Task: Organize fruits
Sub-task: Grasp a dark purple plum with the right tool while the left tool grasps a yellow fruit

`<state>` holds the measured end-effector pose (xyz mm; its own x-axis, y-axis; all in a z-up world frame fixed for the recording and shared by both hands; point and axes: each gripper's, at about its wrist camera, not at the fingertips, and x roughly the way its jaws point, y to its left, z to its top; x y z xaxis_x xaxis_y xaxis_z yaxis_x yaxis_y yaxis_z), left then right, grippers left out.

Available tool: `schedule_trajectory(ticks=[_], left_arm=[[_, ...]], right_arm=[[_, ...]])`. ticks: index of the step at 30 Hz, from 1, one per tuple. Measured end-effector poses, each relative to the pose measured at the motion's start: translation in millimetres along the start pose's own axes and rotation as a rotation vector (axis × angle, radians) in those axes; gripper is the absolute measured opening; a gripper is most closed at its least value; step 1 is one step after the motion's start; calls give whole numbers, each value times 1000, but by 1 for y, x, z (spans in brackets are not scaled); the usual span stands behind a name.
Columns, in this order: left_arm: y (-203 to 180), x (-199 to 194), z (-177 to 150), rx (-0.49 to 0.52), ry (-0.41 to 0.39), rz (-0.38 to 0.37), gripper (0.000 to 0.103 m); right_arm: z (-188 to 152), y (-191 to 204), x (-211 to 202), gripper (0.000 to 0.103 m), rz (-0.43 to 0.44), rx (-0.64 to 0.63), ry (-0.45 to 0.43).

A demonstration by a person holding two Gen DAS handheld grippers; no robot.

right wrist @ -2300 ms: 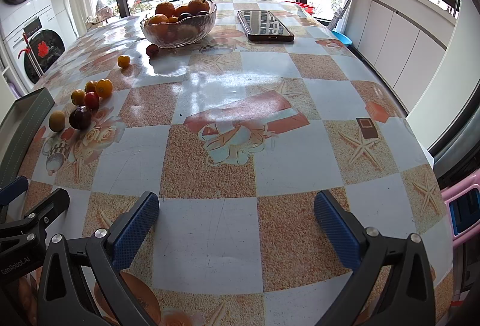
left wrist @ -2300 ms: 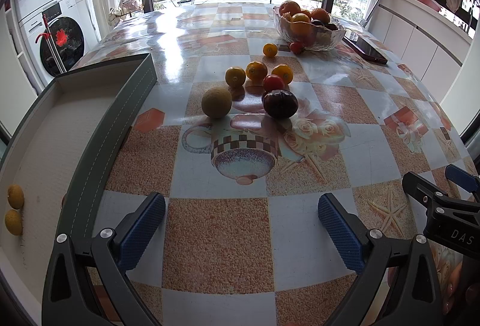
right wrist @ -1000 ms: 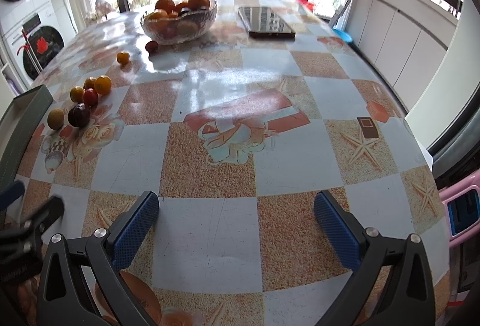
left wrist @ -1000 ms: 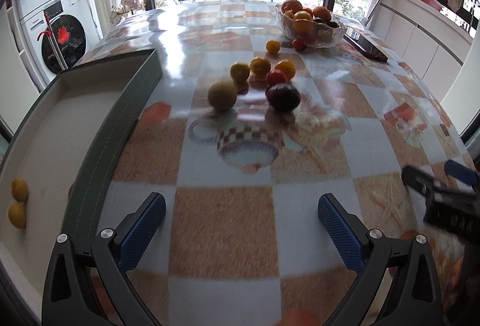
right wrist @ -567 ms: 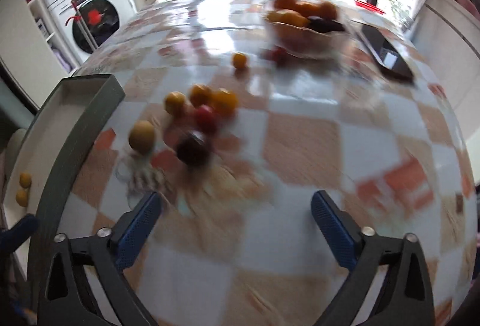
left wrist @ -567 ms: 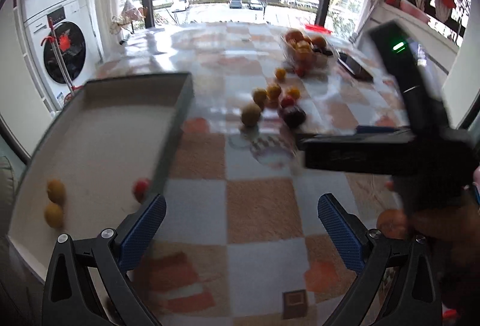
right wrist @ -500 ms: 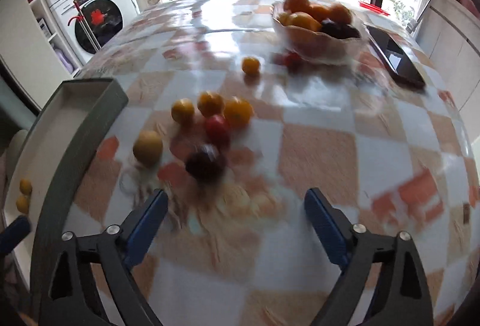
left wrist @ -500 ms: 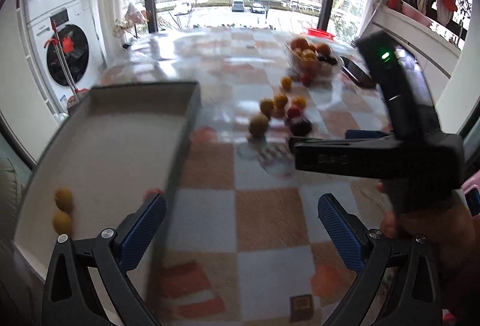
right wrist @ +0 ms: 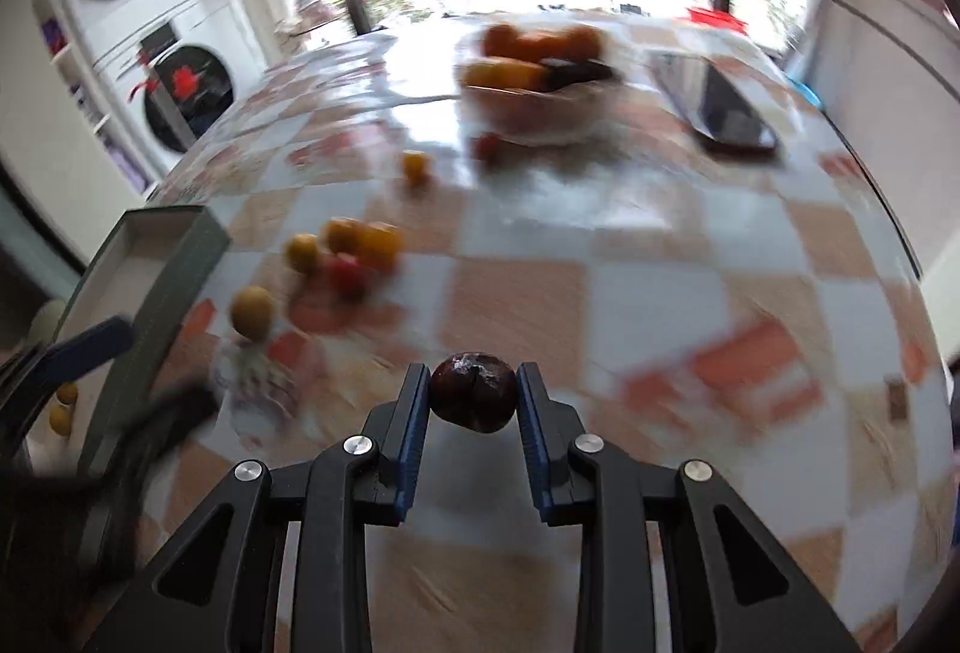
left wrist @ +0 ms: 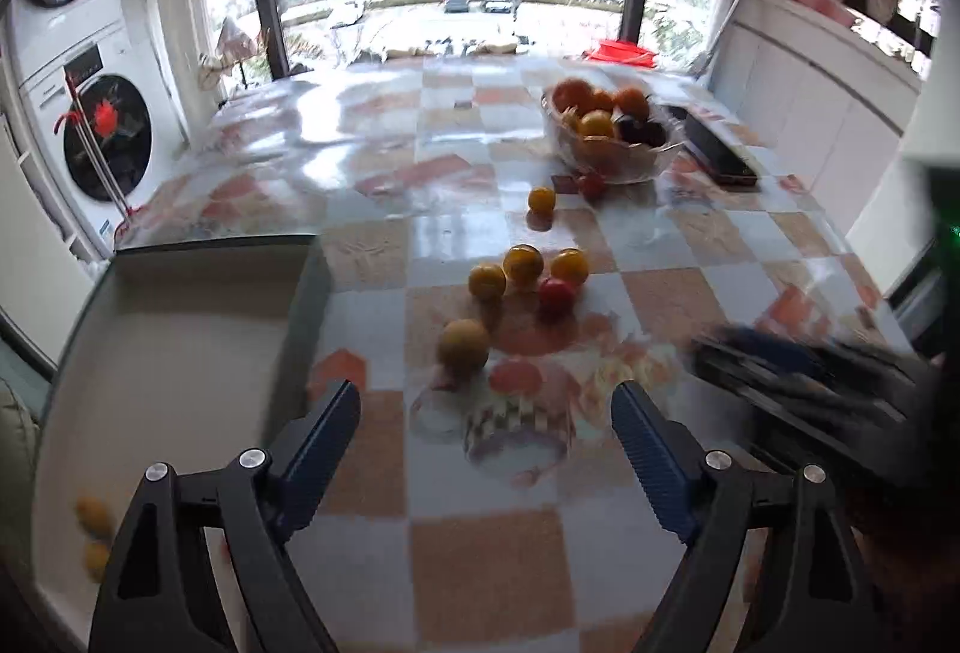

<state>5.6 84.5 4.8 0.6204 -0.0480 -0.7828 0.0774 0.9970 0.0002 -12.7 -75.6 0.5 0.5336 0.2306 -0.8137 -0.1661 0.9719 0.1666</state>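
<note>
My right gripper (right wrist: 474, 401) is shut on a dark purple plum (right wrist: 474, 400) and holds it above the table. My left gripper (left wrist: 486, 413) is open and empty, above the table beside the grey tray (left wrist: 300, 305). On the table lie a round yellow-brown fruit (left wrist: 463, 345), three small oranges (left wrist: 523, 264) and a red fruit (left wrist: 557, 293). A lone orange (left wrist: 541, 200) and a small red fruit (left wrist: 591, 183) lie near the glass bowl (left wrist: 612, 155). The right gripper shows blurred at the right in the left wrist view (left wrist: 798, 383).
The glass bowl holds oranges and dark fruit. A black phone (left wrist: 717, 152) lies to its right. Two small yellow fruits (left wrist: 93, 530) lie in the tray's near left corner. Washing machines (left wrist: 90, 125) stand to the left, white cabinets (left wrist: 828, 113) to the right.
My right gripper has shut on the dark plum and lifted it from the fruit cluster. The left gripper has moved forward toward the cluster; its jaws stand a little narrower.
</note>
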Motion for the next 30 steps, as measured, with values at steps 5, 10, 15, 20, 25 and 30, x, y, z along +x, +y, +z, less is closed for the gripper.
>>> schedule_trajectory(ticks=[5,10,15,20,25,30], left_arm=[[-6,43,8,-6,54,91,88],[1,56,9,-60,42,86,56],[-10,46,0,-27,25,50,27],[-10,14,-43,-49,-1,3,27],[-5,1,-60,-91,-19,-22,27],[-9,2,-59,-61,-19,13,27]], right_arm=[[-26,-29,-17,32,-15,57,-7],[-40,-34,-22,32,-24,64,-27],[-45,-35,-24,32,-24,82,-50],[-56,-37,-29,32,-24,96,-79],[-63,-33,-30,32,-46,72,-110],[-65,-33,-30,32,-51,62,-122]])
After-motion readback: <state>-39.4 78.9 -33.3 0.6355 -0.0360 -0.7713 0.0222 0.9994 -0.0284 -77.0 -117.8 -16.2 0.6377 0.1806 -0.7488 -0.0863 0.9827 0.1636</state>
